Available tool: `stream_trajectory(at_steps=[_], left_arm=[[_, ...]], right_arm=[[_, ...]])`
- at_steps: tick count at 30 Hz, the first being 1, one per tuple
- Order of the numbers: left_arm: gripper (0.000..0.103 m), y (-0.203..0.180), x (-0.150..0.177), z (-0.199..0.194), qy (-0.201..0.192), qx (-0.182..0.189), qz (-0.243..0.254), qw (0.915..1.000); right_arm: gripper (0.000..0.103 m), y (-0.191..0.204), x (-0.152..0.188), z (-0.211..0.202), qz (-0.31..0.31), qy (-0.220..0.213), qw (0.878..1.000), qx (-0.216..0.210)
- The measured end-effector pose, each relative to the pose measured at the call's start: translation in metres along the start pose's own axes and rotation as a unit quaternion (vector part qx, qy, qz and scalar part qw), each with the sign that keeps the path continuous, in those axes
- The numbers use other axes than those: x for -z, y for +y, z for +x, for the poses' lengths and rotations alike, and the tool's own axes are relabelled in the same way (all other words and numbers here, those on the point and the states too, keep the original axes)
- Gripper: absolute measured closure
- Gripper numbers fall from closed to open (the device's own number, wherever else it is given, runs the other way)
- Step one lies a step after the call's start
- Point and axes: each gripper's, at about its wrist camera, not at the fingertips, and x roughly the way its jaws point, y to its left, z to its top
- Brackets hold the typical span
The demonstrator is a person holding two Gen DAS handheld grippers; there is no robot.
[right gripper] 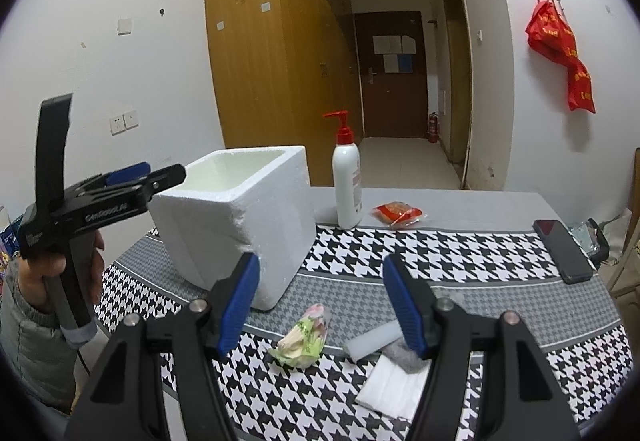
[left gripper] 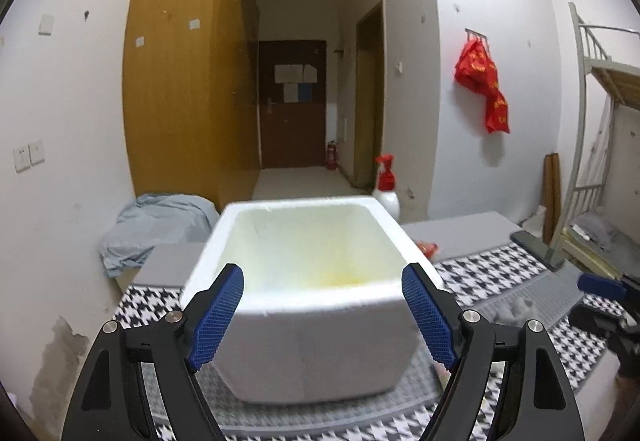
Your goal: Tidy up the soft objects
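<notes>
Soft objects wait on the near desk: left to right, a green packet, foam strip and white cloth, between the empty, half-open right claw; far left, the wide-open, empty left claw could nudge the light foam box.

A pump bottle and phone rest on the table.

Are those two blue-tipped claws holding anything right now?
No. The left gripper is open in front of the foam box, and the right gripper is open above the table.
</notes>
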Motion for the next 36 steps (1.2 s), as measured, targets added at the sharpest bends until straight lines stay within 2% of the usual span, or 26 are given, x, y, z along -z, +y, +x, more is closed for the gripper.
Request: stream_trajectory(at_steps=[5,9,17,25,36], left_arm=[[0.021,-0.004,0.013,-0.015,-0.005,-0.016,0.005,0.9998],[0.021,-0.003,0.021,-0.028,-0.008,0.002,-0.010,0.9999],[0.021,-0.013,0.041,-0.048,-0.018,0.028,-0.007,0.9994],[0.021,-0.021,0.062,-0.051,-0.014,0.037,-0.021,0.9990],[0.021,-0.041,0.080,-0.035,0.020,0.069,-0.014,0.9973]], right_arm=[[0.034,-0.003,0.009,-0.010,0.008,-0.007,1.000,0.009],[0.034,-0.001,0.014,-0.014,0.004,-0.007,1.000,0.016],[0.034,-0.002,0.024,-0.023,0.005,-0.011,1.000,0.027],[0.034,0.003,0.038,-0.022,-0.005,-0.011,1.000,0.025],[0.034,-0.007,0.053,-0.026,-0.001,0.000,0.999,0.051]])
